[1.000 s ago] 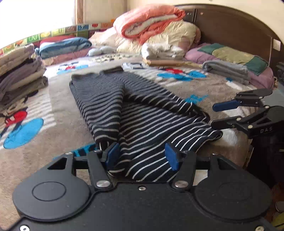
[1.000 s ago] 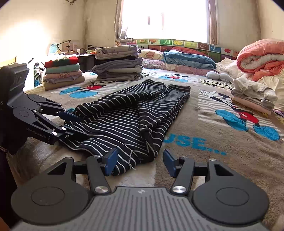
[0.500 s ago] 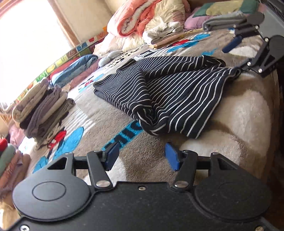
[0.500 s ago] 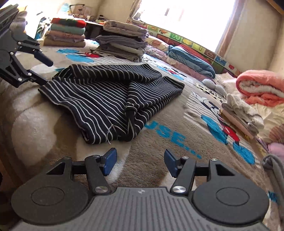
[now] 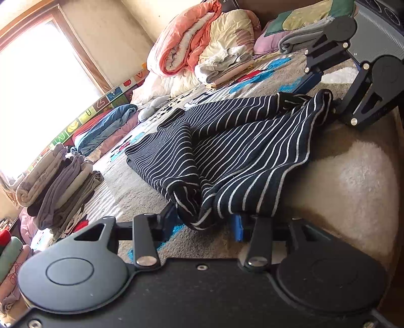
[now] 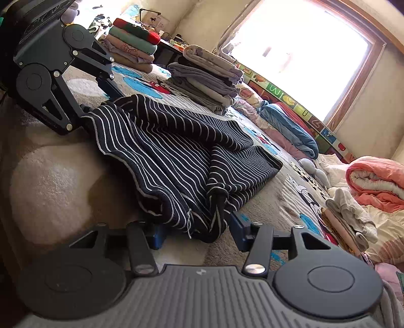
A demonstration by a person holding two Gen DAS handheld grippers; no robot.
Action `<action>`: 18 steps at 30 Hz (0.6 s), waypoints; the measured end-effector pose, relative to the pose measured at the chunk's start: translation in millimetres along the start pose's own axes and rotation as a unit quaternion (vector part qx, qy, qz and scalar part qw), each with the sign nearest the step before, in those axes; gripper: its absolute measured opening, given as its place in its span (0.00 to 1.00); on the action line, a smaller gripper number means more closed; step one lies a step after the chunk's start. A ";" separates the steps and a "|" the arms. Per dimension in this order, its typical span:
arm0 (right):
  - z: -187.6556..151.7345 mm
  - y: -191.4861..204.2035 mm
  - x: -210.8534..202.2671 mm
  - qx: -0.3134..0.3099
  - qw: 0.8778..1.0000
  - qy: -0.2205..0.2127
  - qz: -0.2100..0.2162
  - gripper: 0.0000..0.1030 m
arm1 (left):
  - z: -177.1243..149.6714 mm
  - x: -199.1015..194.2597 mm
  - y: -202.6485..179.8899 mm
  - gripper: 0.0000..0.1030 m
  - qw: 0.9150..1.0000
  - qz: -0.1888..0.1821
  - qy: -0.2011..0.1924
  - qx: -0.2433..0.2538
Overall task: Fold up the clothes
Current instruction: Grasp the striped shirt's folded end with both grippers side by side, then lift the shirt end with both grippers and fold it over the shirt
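Where right view ends: headboard (image 5: 255, 5).

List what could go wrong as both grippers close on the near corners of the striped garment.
1. The left gripper is closing on a bunched corner of the striped garment; it may catch only some layers, so the fold sags.
2. The right gripper is closing beside a loose thread, which could snag.
3. Either jaw may pinch the fleece blanket underneath and drag it along.
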State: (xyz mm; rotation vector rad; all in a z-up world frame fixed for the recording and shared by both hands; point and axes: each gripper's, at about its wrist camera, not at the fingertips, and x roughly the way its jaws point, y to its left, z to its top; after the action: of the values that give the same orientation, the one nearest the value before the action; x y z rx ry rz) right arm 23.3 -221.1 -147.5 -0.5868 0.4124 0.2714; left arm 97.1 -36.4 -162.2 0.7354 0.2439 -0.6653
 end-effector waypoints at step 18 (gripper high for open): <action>6.8 -10.5 -21.4 0.080 0.995 -0.002 0.054 0.18 | 18.3 -30.2 -24.2 0.14 0.998 -0.012 0.046 0.033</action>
State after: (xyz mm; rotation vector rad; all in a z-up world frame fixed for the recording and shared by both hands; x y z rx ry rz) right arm 10.2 -228.3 -127.8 -0.4071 0.4573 0.3391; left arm 58.0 -48.0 -149.1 0.8295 0.3169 -0.6652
